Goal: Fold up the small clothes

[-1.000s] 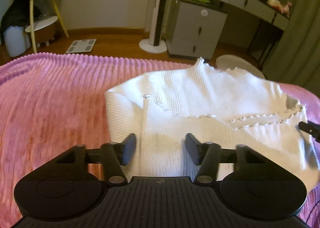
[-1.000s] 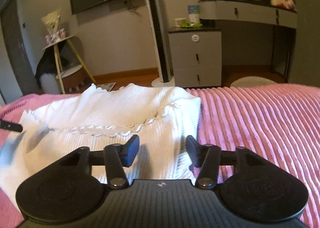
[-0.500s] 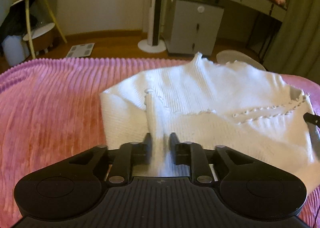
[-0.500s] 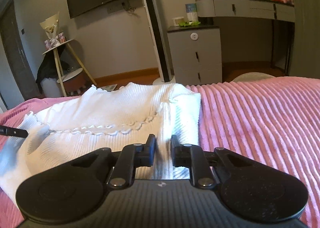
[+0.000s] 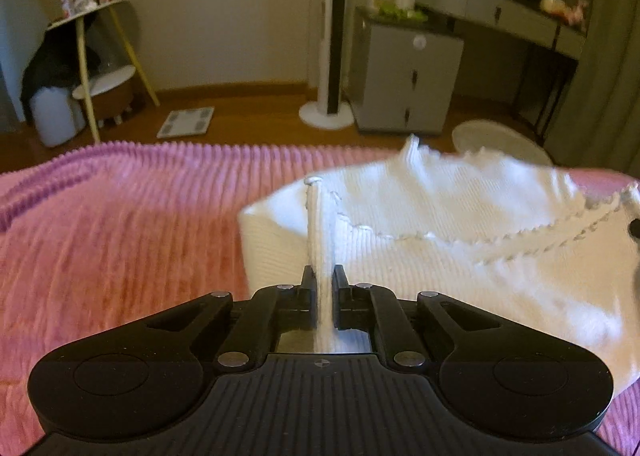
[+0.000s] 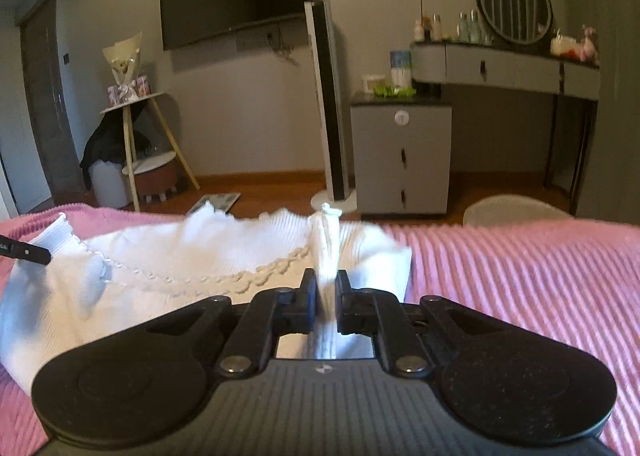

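A white ribbed knit top point(image 5: 460, 256) with scalloped trim lies on a pink ribbed blanket point(image 5: 120, 236). My left gripper point(image 5: 323, 276) is shut on a raised pinch of its left edge, and the fabric stands up in a thin ridge between the pads. In the right wrist view the same top point(image 6: 180, 256) spreads to the left. My right gripper point(image 6: 325, 284) is closing on a pinched ridge of its right edge, with the pads pressing the fabric. A dark fingertip of the left gripper point(image 6: 24, 252) shows at the far left of that view.
The blanket point(image 6: 520, 276) runs to the bed's far edge, with wooden floor beyond. On the floor stand a tower fan point(image 6: 330, 116), a grey drawer cabinet point(image 6: 402, 156), a dressing table point(image 6: 504, 68), a round stool point(image 5: 500, 140), a scale point(image 5: 186, 122) and a side stand point(image 5: 92, 68).
Both grippers went from open over the top's near edge to closed on pinched folds. Both have risen a little, lifting the fabric into ridges.
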### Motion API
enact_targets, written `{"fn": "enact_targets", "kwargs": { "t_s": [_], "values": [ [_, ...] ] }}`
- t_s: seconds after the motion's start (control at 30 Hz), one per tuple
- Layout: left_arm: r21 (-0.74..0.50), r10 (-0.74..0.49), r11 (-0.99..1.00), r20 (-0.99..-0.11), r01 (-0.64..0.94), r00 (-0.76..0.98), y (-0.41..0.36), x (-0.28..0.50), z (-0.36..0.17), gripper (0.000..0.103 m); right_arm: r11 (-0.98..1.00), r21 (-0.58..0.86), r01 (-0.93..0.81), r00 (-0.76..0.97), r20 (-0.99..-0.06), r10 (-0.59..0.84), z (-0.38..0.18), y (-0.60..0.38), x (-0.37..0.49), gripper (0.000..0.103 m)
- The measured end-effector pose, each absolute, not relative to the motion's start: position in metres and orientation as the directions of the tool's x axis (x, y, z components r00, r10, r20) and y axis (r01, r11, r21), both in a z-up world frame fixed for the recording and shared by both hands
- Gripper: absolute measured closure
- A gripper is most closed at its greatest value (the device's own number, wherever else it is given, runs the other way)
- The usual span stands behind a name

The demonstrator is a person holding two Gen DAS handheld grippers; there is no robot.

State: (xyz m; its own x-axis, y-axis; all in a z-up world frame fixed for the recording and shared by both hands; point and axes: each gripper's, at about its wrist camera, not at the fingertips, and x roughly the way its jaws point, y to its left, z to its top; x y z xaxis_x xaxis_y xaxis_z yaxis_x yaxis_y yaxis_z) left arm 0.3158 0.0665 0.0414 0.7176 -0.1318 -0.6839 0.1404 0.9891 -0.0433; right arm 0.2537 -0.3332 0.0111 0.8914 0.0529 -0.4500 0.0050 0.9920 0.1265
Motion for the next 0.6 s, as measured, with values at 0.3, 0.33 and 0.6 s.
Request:
{"fn": "enact_targets", "kwargs": {
  "t_s": [0.3, 0.33, 0.6],
  "values": [
    [-0.03, -0.094, 0.995, -0.563, 0.094, 0.821, 0.057, 0.333, 0.082, 0.094, 0.994, 0.08, 0.075, 0.92, -0.39, -0.038, 0.036, -0.339, 0.285, 0.095],
    [-0.011, -0.075, 0.996, -0.553, 0.083, 0.83, 0.053, 0.337, 0.082, 0.094, 0.993, 0.077, 0.086, 0.921, -0.385, -0.05, 0.037, -0.341, 0.291, 0.095],
    [0.085, 0.036, 0.996, -0.527, 0.01, 0.849, 0.03, 0.376, 0.058, 0.094, 0.99, 0.025, 0.139, 0.915, -0.387, -0.119, 0.024, -0.346, 0.337, 0.095]
  ]
}}
